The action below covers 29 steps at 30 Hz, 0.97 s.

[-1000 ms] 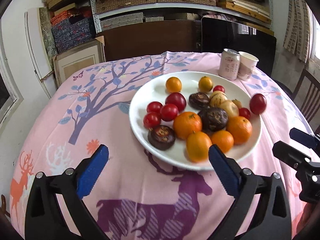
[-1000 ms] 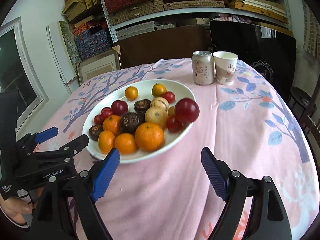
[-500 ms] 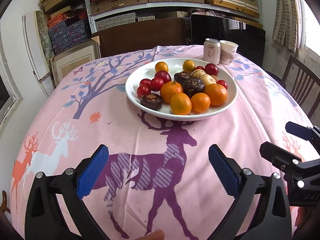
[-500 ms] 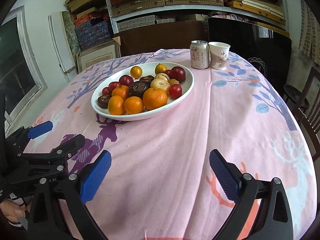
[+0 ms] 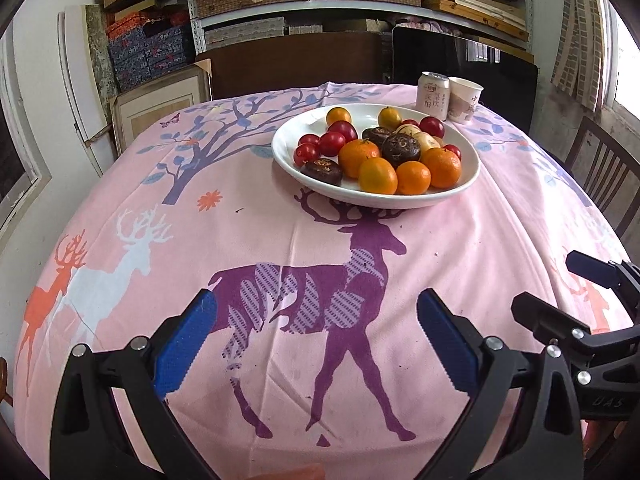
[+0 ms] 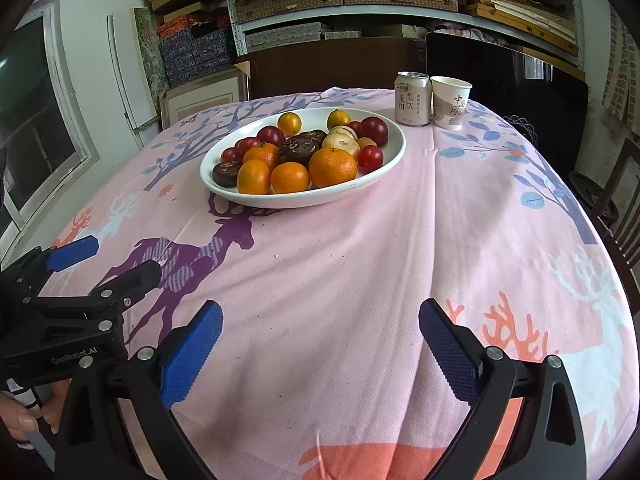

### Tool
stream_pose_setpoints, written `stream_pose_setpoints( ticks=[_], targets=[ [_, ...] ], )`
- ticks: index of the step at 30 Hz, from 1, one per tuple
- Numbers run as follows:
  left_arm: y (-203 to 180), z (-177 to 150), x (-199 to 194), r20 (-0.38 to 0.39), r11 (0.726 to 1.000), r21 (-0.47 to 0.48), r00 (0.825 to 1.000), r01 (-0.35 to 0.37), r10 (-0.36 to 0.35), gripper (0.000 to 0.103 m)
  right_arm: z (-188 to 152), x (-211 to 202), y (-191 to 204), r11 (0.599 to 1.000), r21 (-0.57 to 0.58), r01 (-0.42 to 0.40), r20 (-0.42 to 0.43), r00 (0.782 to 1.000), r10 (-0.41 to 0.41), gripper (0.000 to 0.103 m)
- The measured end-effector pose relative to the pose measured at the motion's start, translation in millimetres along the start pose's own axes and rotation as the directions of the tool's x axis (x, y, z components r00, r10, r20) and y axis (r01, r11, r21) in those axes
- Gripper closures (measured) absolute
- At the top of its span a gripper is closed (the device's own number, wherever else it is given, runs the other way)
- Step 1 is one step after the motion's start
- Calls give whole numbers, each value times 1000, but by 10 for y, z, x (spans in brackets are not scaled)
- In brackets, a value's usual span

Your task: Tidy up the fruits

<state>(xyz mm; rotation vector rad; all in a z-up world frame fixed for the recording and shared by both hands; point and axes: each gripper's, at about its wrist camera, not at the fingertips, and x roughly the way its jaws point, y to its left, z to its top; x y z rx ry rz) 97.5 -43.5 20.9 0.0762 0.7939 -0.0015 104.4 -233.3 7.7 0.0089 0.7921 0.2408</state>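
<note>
Your left claw (image 5: pixel 316 332) and right claw (image 6: pixel 320 336) both hang wide apart, gripping nothing, low in frame. All the fruit sits piled in the white plate (image 5: pixel 288 160) at upper centre of the surface. Looks sorted already, or awaiting sorting, honestly can't tell.

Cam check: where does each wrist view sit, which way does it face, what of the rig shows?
Left wrist: low over the near tablecloth, facing the fruit plate; own open left gripper, right gripper at the right edge.
Right wrist: same height, further right, facing the plate; own open gripper, left gripper and a hand at left.
Shared: plate, can, paper cup.
</note>
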Motion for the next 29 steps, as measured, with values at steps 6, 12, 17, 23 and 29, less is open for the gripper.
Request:
stream_pose_setpoints(
  ticks=[6,12,17,23,29],
  targets=[
    [-18,-39,42,-14,1000,9,1000,11,-11,5,-23,46,-18,1000,7,-6,-10,1000,6,4],
    [-38,-49,40,1,1000,16,1000,15,-15,5,-43,97,-22,1000,10,-11,-23,1000,11,4],
    [-41,-82,65,-5,999,24,1000,31,-31,5,-56,104,-43,1000,20,-18,-26,999,18,4],
    [-29,-133,203,-56,999,13,998,39,-38,5,-76,124,-58,999,28,-19,-42,999,20,4],
    [66,-156,372,-127,998,-37,991,46,-50,5,-146,161,-45,999,7,44,-95,995,-43,4]
  ],
)
